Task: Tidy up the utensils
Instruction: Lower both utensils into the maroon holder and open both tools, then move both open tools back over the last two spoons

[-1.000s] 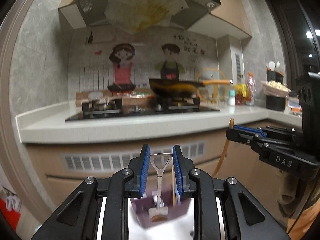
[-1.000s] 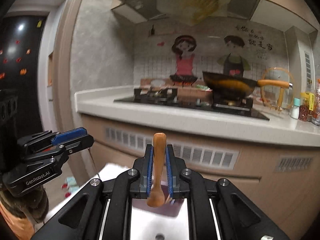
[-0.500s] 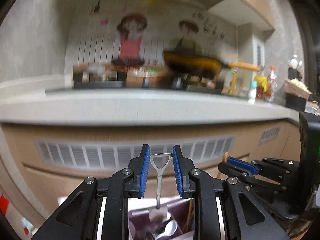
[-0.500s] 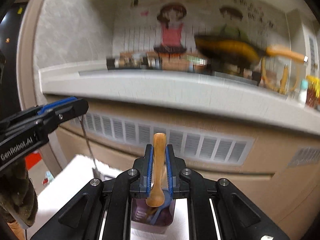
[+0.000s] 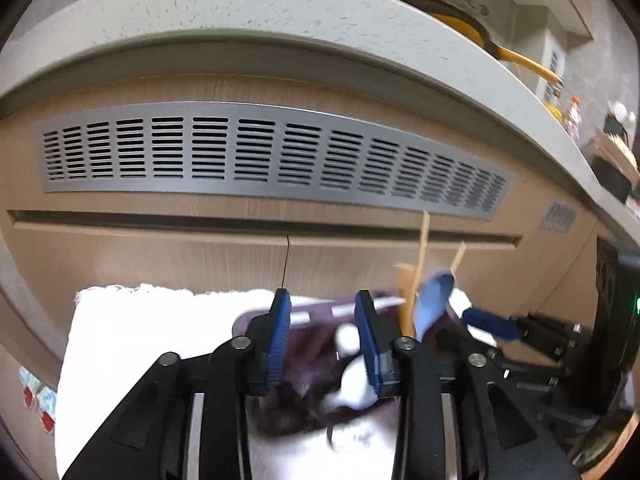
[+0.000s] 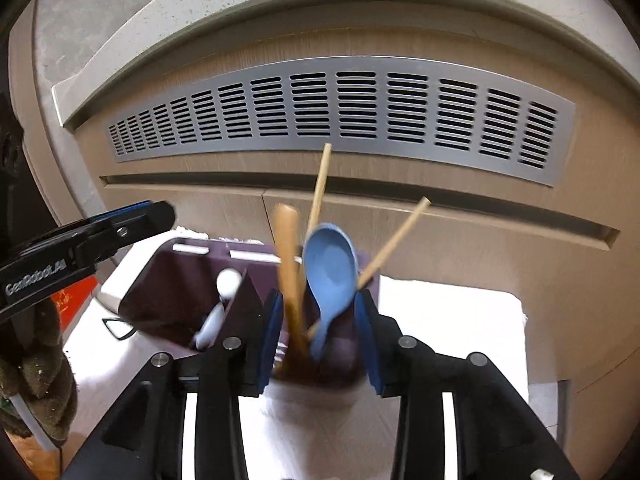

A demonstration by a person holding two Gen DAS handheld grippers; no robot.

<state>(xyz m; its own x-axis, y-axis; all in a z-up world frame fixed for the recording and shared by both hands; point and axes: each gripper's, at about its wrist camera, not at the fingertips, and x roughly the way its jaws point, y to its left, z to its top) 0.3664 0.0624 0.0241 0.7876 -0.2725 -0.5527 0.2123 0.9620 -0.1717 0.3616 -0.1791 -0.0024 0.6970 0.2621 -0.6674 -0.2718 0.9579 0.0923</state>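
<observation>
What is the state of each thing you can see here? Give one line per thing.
Left tongs: open, empty.
Right tongs: open, astride the right compartment.
Purple holder: upright on the white cloth.
Wooden spoon: handle up, standing in the right compartment.
Blue spoon: bowl up, same compartment.
Chopsticks: leaning, splayed apart.

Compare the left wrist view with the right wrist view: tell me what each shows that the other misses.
Only the left wrist view shows the yellow-handled pan on the counter. Only the right wrist view shows clearly a white utensil in the purple holder's left compartment. Both show the blue spoon, the wooden sticks, the vent grille, and both claws, left claw and right claw, open.
</observation>
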